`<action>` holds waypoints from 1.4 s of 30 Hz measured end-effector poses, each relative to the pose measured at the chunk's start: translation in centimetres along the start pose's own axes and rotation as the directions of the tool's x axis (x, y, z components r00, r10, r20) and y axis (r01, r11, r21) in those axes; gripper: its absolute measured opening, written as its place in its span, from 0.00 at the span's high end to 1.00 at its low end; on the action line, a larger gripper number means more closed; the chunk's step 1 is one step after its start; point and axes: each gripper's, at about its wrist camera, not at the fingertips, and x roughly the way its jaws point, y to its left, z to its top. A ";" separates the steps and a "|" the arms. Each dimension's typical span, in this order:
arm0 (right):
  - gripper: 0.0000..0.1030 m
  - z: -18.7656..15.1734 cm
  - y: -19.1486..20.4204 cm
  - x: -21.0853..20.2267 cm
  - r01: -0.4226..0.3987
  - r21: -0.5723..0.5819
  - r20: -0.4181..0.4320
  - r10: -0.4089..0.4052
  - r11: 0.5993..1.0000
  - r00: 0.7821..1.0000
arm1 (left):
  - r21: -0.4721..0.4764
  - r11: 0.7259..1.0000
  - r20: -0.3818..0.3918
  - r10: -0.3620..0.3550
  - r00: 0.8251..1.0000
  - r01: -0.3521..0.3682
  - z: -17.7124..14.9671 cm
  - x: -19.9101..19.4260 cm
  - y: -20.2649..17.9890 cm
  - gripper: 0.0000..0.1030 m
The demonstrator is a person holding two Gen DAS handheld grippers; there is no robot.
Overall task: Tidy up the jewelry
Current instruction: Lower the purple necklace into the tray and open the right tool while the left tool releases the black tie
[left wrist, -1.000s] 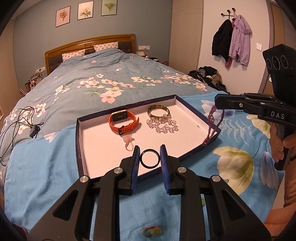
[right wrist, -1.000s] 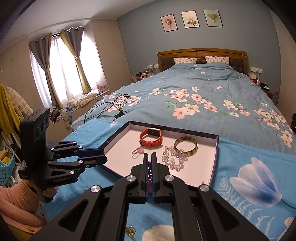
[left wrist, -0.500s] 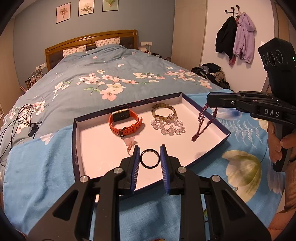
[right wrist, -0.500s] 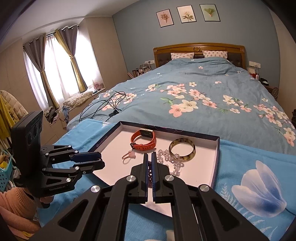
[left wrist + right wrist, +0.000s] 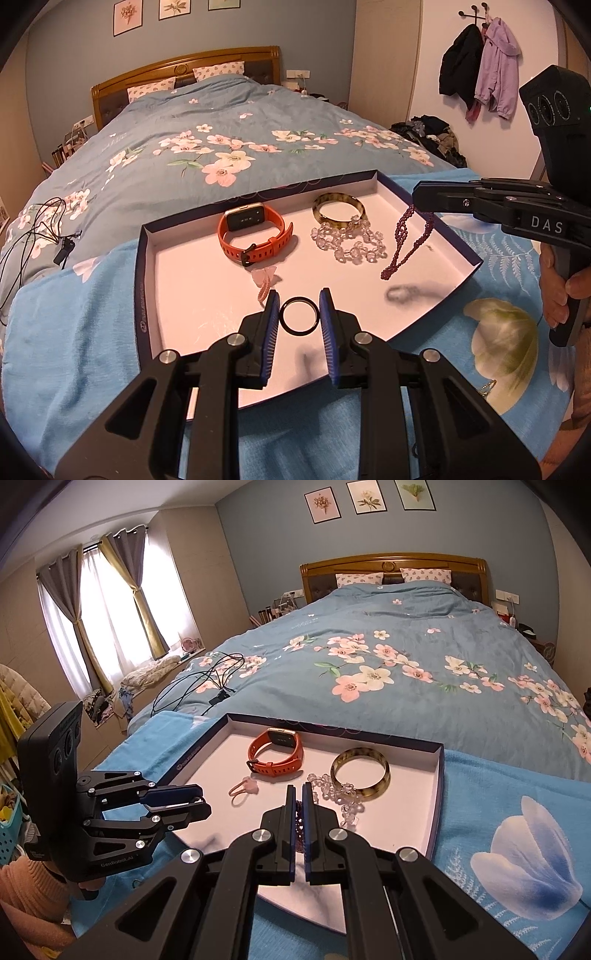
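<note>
4 pieces lie in tray (image 5: 146, 291): watch (image 5: 253, 236), bangle (image 5: 338, 210), crystal beads (image 5: 349, 242), pink charm (image 5: 266, 280).

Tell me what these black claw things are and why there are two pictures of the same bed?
Those claws are not a robot. A person holds one grabber tool in each hand, and each tool has a small camera looking along its two fingers. That gives two pictures: one from the left tool, one from the right.

The left gripper pinches a thin black ring between its blue pads. The right gripper is squeezed shut on a purple bead necklace, which dangles over the tray.

The tray is a shallow box lid with a white inside, lying on a blue blanket on the bed. In it are an orange watch, a brownish bangle, a clear bead bracelet and a small pink ring. The person is tidying jewelry into it.
</note>
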 end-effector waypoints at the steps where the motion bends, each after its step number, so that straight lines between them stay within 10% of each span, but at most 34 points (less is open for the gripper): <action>1: 0.98 0.0 -0.1 0.1 -0.001 0.003 -0.001 0.001 1.000 1.000 | -0.003 1.000 -0.004 0.002 1.000 -0.002 0.0 0.1 0.0 0.78; 42: 0.97 0.6 -3.2 5.3 0.061 0.076 -0.079 -0.055 0.995 0.995 | -0.046 0.998 -0.110 0.037 0.993 -0.042 0.6 5.5 0.9 0.78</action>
